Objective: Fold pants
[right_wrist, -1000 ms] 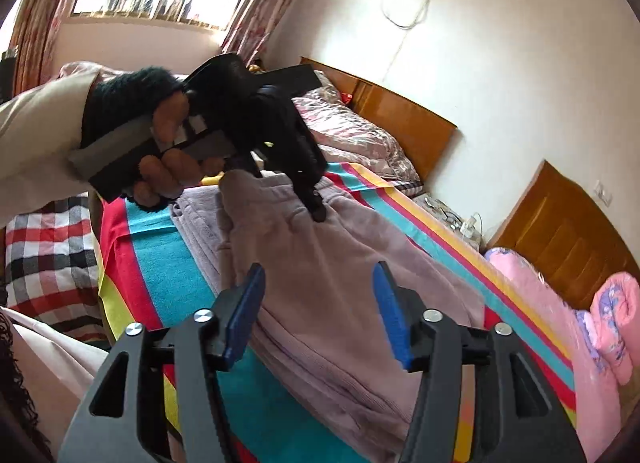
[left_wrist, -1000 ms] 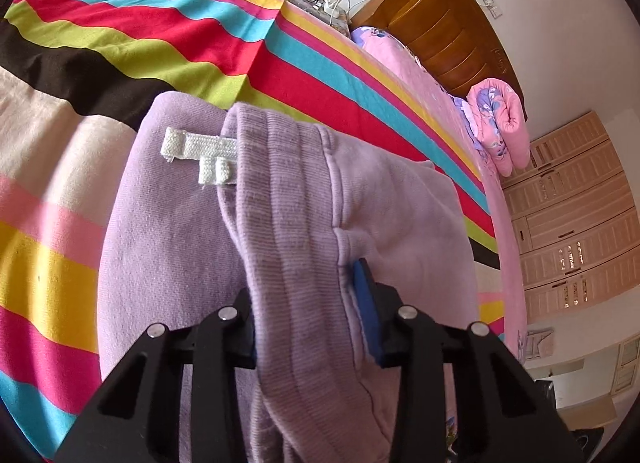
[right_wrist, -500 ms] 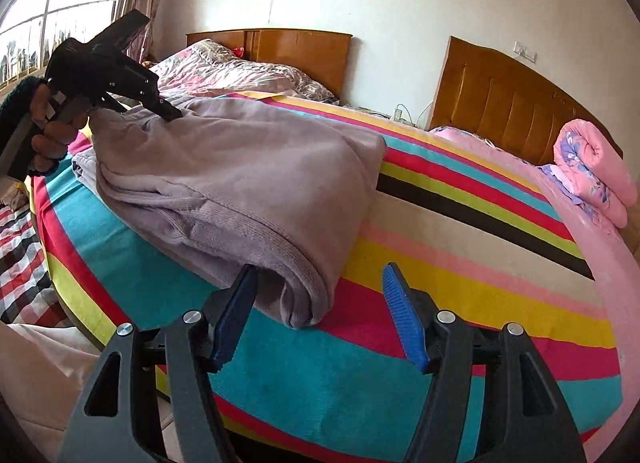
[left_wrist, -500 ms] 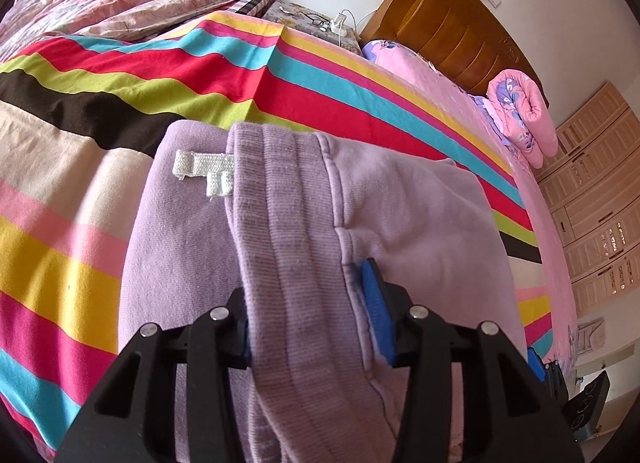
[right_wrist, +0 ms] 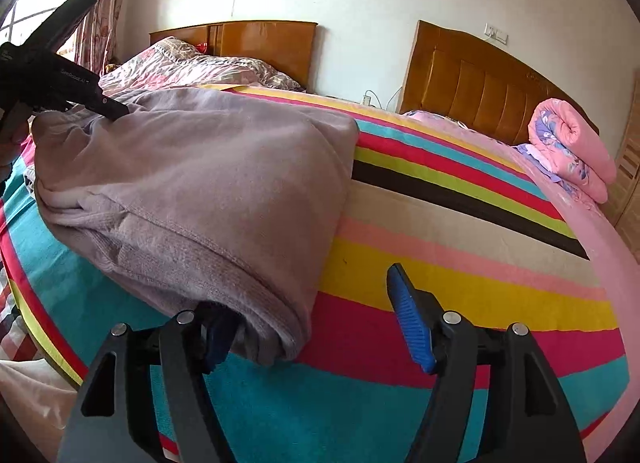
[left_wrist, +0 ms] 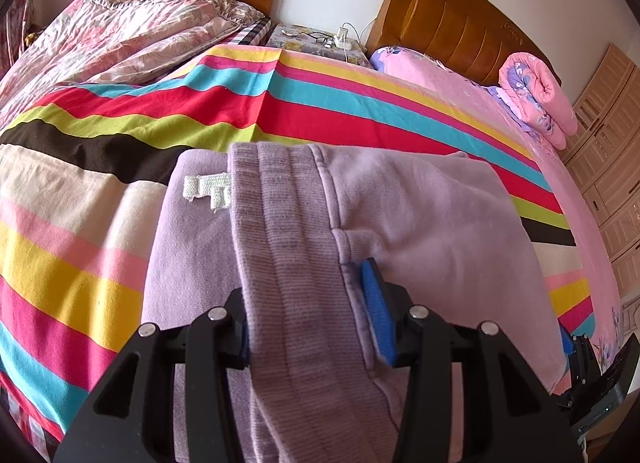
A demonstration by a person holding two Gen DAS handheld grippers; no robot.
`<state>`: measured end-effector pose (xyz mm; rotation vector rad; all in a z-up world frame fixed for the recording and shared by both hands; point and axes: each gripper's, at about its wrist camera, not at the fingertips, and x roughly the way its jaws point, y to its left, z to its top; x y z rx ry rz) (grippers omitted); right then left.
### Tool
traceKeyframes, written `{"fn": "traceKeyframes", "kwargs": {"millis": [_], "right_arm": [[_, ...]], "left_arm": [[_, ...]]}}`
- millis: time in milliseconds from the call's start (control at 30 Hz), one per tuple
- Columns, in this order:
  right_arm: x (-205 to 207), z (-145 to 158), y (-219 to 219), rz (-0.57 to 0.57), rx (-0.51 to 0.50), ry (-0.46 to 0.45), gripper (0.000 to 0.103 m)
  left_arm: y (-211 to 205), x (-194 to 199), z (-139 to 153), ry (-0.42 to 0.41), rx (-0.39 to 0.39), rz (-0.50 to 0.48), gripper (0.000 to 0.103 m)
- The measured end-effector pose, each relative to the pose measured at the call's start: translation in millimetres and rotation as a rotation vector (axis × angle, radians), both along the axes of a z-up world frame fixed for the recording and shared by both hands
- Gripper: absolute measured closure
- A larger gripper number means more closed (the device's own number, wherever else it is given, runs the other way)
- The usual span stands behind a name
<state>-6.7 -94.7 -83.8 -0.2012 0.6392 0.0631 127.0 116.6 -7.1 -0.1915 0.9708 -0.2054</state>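
Lilac pants (left_wrist: 420, 219) lie folded on a striped blanket (left_wrist: 120, 135). My left gripper (left_wrist: 308, 319) is shut on their ribbed waistband (left_wrist: 288, 247), which runs between the fingers; a white label (left_wrist: 208, 187) shows beside it. In the right wrist view the pants (right_wrist: 224, 175) form a thick folded pile, with the left gripper (right_wrist: 108, 107) gripping the far end. My right gripper (right_wrist: 316, 327) is open at the pile's near corner; its left finger sits under the cloth edge and its right pad (right_wrist: 408, 319) stands clear over the blanket.
A floral quilt (left_wrist: 120, 27) lies at the back left before wooden headboards (left_wrist: 452, 15). A nightstand (left_wrist: 316, 39) holds cables. A rolled pink quilt (left_wrist: 536, 95) lies on the pink bed at right. Wardrobes (left_wrist: 612, 167) stand far right.
My right gripper has swung down and around to the near corner of the folded pile, staying open. My left gripper has kept its hold on the waistband and tilted up to show the headboards.
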Motion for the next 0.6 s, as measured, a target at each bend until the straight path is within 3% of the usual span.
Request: {"fn": "traceKeyframes", "kwargs": {"millis": [233,333,433,533,567,600], "right_arm": [[4,1,-4,-0.029,0.027,0.014,0.035],[5,3,-6,-0.048,0.017,0.017,0.035],[4,11,-8,-0.092,0.004,-0.002,0.033],[3,13,-3,-0.101,-0.026,-0.007,0.032],[1,11,-1,-0.105,-0.035,-0.003,0.032],[3,6,-1,-0.118,-0.044,0.014,0.032]], "left_arm": [[-2,-12,12,-0.057,0.027,0.009,0.066],[-1,-22,31,-0.120,0.038,0.009,0.089],[6,-37,66,-0.218,0.022,-0.010,0.091],[26,-49,95,-0.322,0.096,0.037,0.094],[35,-50,99,-0.340,0.170,0.094,0.103],[44,-48,98,-0.343,0.238,0.140,0.103]]}}
